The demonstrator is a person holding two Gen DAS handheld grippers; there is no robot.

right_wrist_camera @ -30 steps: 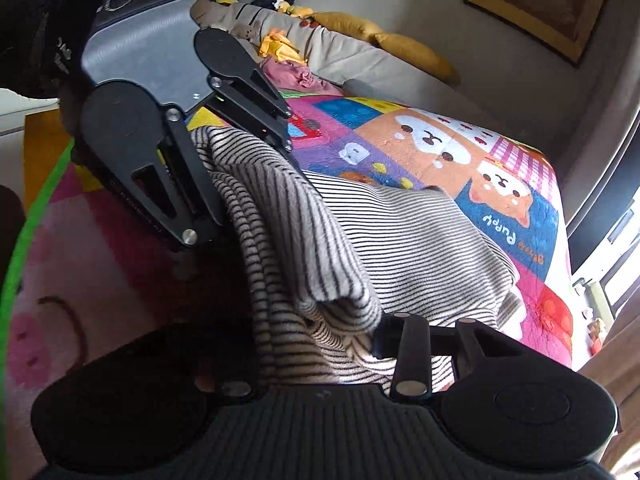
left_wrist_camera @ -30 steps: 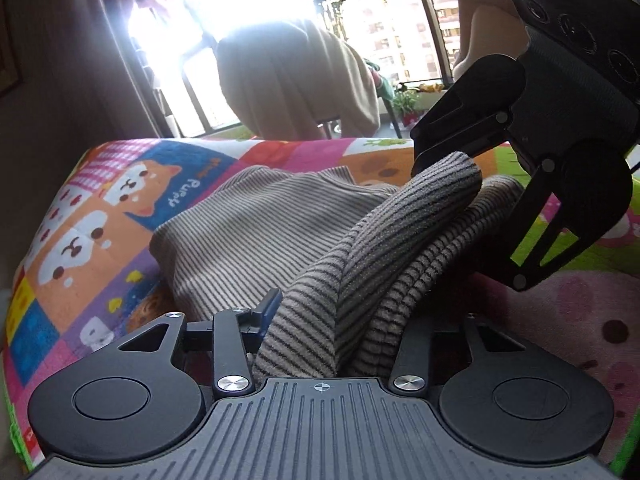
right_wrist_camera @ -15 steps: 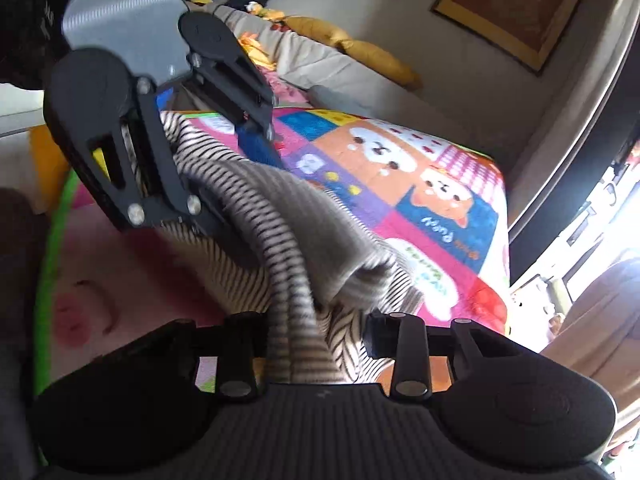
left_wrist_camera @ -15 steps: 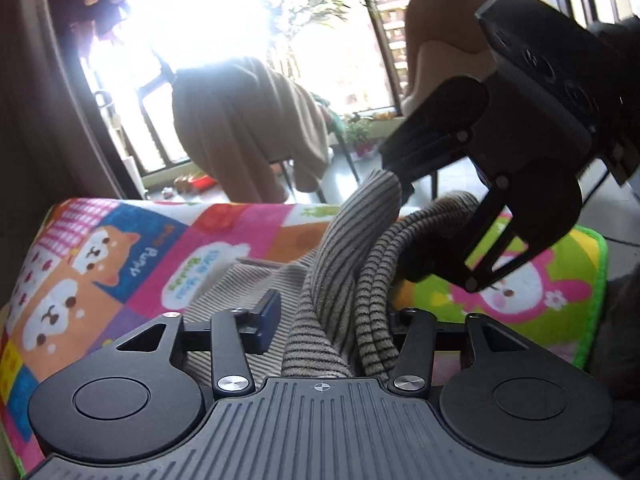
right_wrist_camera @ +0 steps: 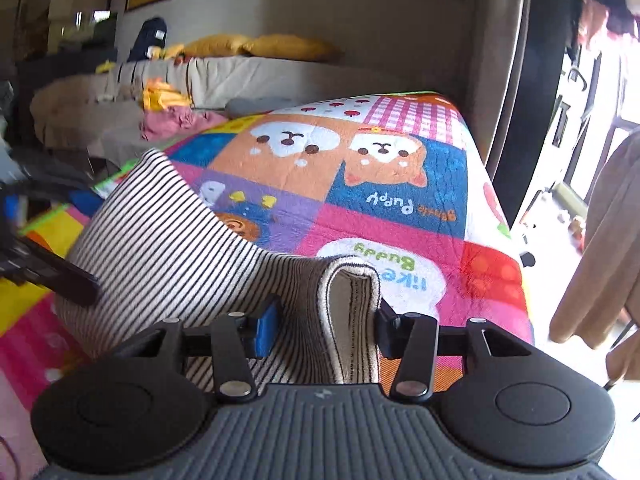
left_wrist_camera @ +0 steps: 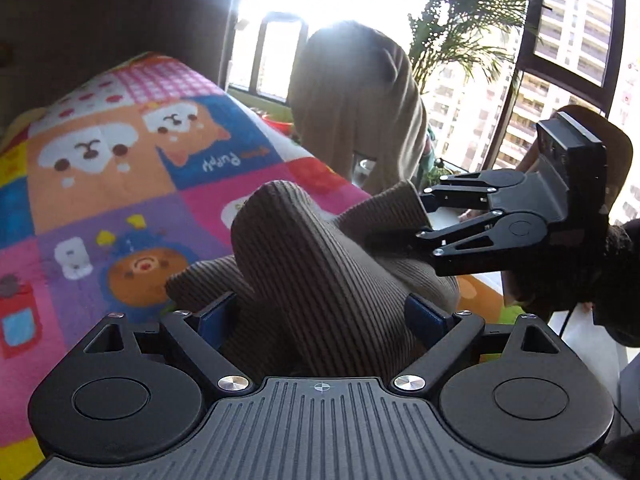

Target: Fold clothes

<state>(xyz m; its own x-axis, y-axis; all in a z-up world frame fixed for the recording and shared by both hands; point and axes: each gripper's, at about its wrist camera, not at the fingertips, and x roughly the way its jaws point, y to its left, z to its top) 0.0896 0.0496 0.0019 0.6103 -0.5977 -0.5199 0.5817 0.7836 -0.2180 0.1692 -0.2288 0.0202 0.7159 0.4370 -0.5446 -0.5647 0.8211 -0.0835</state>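
Left wrist view: a cartoon-patterned quilt (left_wrist_camera: 120, 184) fills the left half. Above it, at centre, the striped garment (left_wrist_camera: 320, 280) hangs bunched between both tools. Left gripper (left_wrist_camera: 320, 316) jaws, just opening, stand spread around the cloth. Right gripper (right_wrist_camera: 324, 324) jaws, also just widening, flank a folded hem; whether they press it I cannot tell.

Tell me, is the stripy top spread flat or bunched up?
Bunched up: the stripy top is doubled over in a thick lump, hanging between both claws.
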